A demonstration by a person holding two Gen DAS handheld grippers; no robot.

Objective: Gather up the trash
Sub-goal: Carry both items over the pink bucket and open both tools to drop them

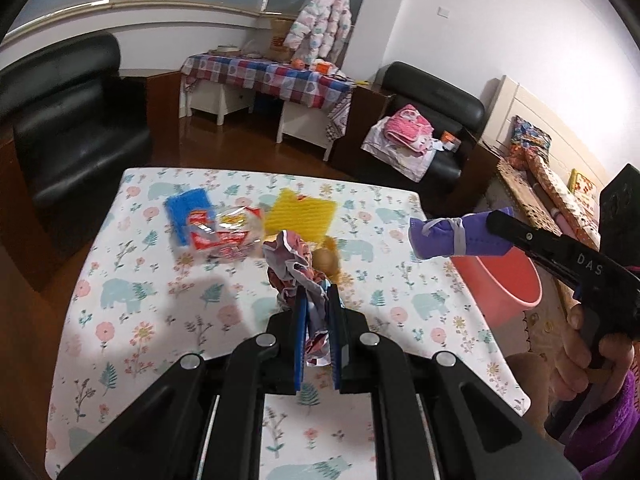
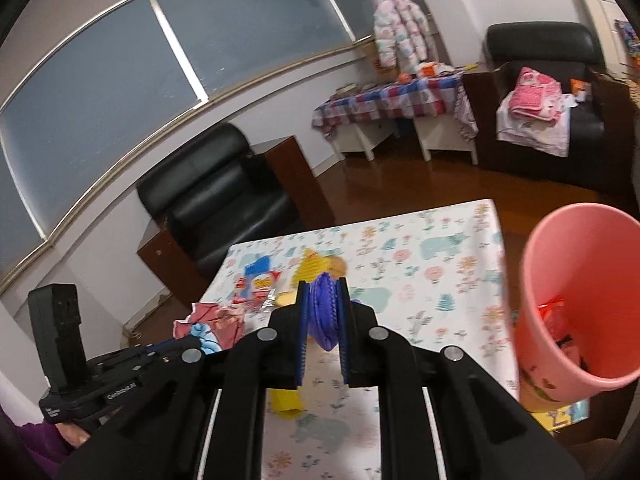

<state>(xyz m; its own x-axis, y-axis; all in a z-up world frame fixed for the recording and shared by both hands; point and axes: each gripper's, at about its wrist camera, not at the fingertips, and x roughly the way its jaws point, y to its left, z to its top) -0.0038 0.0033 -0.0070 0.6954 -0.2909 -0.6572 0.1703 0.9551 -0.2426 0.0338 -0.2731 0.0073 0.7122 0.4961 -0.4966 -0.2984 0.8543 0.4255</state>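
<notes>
Lettering "DAS" marks the right gripper (image 1: 500,216), pinching a purple face mask (image 1: 444,236); left gripper (image 1: 318,300), at nine o'clock, pinches a crumpled printed wrapper (image 1: 292,264).

Beyond the jaws, across brown floor: black leather armchair (image 1: 72,120) off to the left, a second black armchair (image 1: 436,112) to the right with pink folded cloths (image 1: 406,126) on its seat. Straight ahead, a side table under checked cloth (image 1: 272,76), cluttered. Pink-and-white puffer jacket (image 1: 320,24) hangs above it. Dark window (image 2: 100,80) along the far wall.
</notes>
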